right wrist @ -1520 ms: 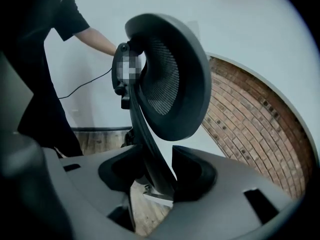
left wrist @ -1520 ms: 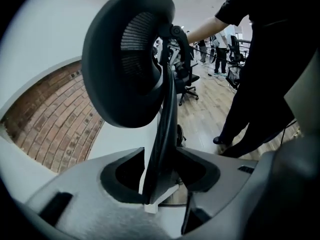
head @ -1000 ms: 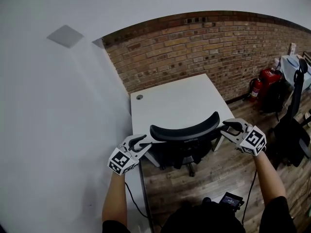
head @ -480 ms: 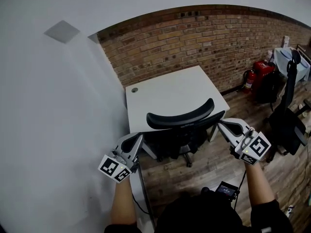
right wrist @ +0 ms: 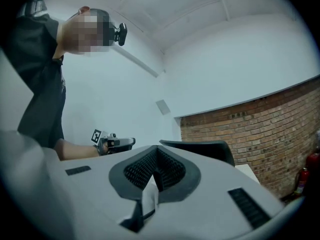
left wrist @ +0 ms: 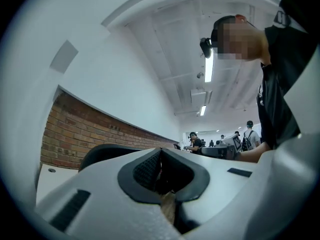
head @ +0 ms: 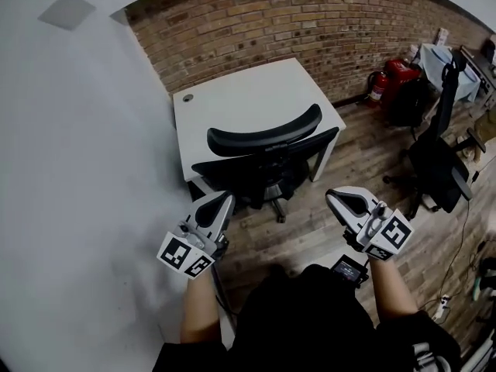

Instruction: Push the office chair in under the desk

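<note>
White plastic left gripper (head: 219,201) and right gripper (head: 335,198) have just closed their jaws on nothing. Both are apart from the black mesh-backed office chair (head: 264,150). Its seat sits beneath the white square desk (head: 232,91), so the push looks finished.

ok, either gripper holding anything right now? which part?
Nothing held. Left gripper and right gripper have just closed, jaws together with nothing between them, both apart from the chair.

Probably an office: desk (head: 240,99), office chair (head: 263,139), brick wall (head: 310,22), ceiling striplights (left wrist: 209,66).
</note>
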`<act>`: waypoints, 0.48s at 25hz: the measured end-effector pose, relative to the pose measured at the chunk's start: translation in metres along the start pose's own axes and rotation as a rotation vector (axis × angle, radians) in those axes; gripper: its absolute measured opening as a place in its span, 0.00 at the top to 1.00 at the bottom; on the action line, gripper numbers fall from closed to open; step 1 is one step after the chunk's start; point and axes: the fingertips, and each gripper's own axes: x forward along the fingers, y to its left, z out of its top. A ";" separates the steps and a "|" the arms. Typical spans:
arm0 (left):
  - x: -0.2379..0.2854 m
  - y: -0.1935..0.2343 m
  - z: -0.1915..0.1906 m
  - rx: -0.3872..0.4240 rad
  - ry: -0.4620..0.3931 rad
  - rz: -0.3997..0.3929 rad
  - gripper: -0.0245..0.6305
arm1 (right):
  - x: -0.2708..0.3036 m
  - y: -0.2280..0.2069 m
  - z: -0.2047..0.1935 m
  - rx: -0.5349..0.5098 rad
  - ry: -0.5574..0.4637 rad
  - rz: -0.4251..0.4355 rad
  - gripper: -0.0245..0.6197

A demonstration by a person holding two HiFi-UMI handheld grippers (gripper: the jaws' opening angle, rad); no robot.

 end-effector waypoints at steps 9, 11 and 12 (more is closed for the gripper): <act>-0.008 -0.075 -0.020 -0.008 0.014 0.008 0.94 | -0.053 0.015 -0.005 0.026 -0.020 0.074 0.95; -0.006 -0.095 -0.025 -0.006 0.040 0.022 0.94 | -0.069 0.018 -0.001 0.034 -0.030 0.087 0.95; -0.005 -0.107 -0.029 -0.010 0.050 0.025 0.94 | -0.079 0.021 0.000 0.039 -0.031 0.093 0.95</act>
